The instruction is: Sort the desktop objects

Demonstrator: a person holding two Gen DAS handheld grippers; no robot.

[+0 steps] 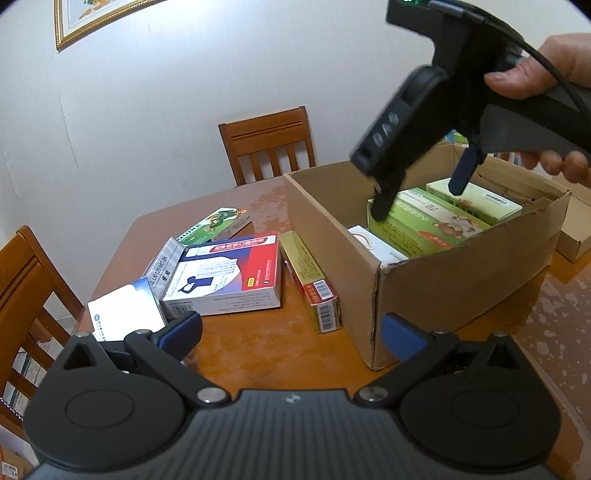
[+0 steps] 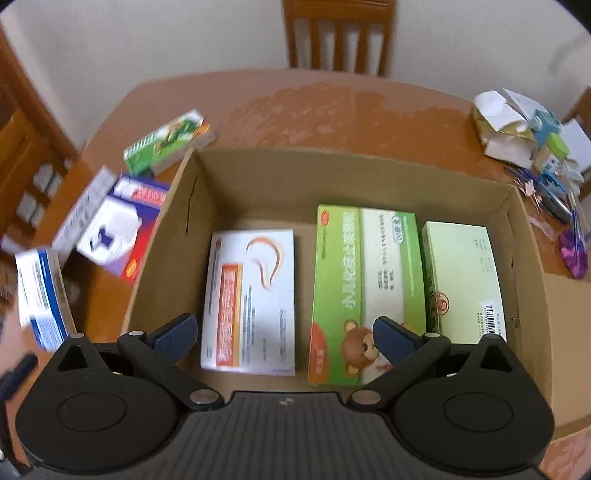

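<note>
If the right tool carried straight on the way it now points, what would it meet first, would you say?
Most likely the medicine boxes in the cardboard box. The right tool, open and empty, points down between the white-and-orange box and the green bear box; which one it touches first is unclear.

Setting: a home dining area. A wooden dining table (image 2: 332,107) with a worn, glossy top stands against a plain light wall. Wooden slat-back chairs (image 1: 267,142) are placed at its far and left sides. A gilt-framed picture (image 1: 92,18) hangs on the wall, far left. Household clutter (image 2: 532,147) of papers, clips and pens lies at the table's far right.
</note>
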